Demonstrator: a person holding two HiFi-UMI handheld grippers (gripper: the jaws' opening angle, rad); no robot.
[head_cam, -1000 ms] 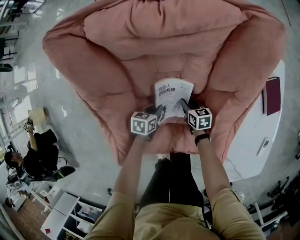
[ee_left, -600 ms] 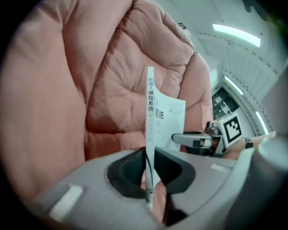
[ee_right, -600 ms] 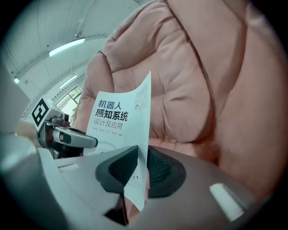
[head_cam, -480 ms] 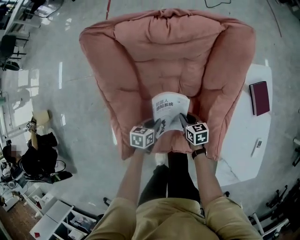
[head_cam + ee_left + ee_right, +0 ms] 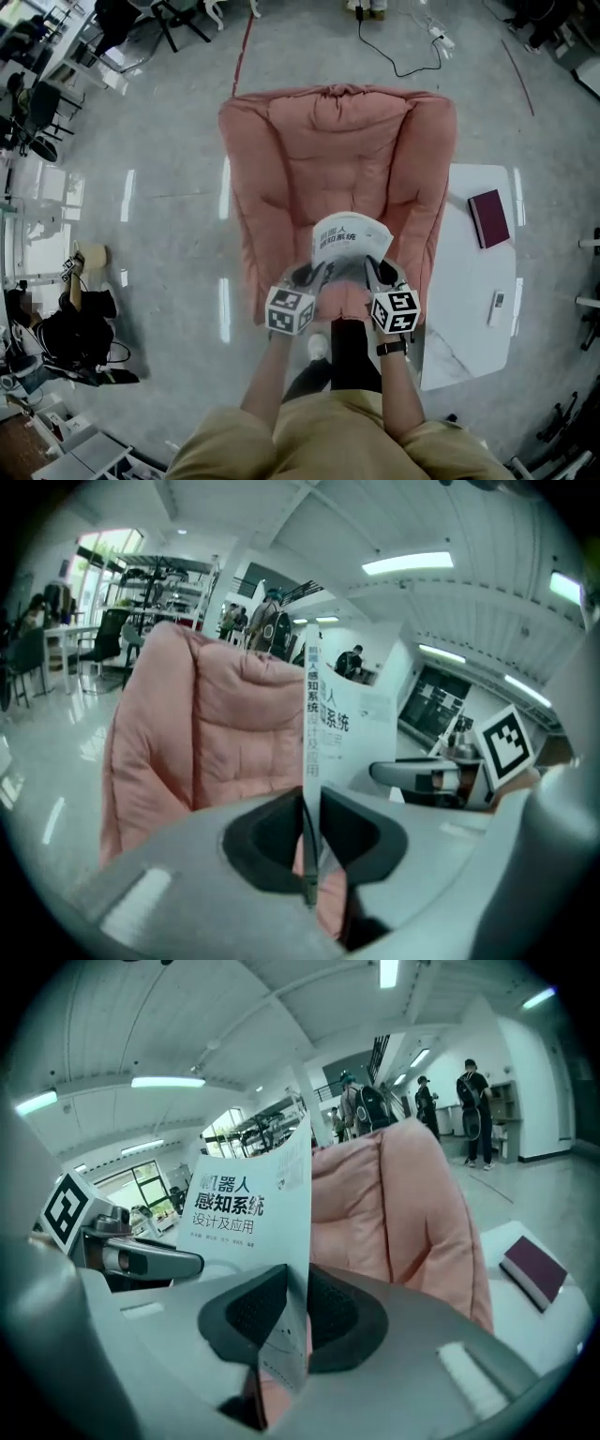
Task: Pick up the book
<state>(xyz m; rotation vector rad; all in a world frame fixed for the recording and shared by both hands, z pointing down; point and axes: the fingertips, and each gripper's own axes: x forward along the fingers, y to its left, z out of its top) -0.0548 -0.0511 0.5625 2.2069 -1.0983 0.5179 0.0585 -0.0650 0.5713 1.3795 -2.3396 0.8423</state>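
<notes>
Aloft, two tools (image 5: 315, 273) (image 5: 372, 270) pinch one book (image 5: 349, 242), right just-tightened.

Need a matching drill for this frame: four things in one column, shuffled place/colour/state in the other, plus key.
Things
1. white book
2. dark red book
3. armchair
4. small light object

Descriptions
A. pink, standing on the floor
B. lying on the white table, far part
C. clamped by the left gripper and the right gripper
D. lying on the table, nearer the person

Pairs: 1-C, 2-B, 3-A, 4-D. The right gripper's jaws have just been closing on the white book.
</notes>
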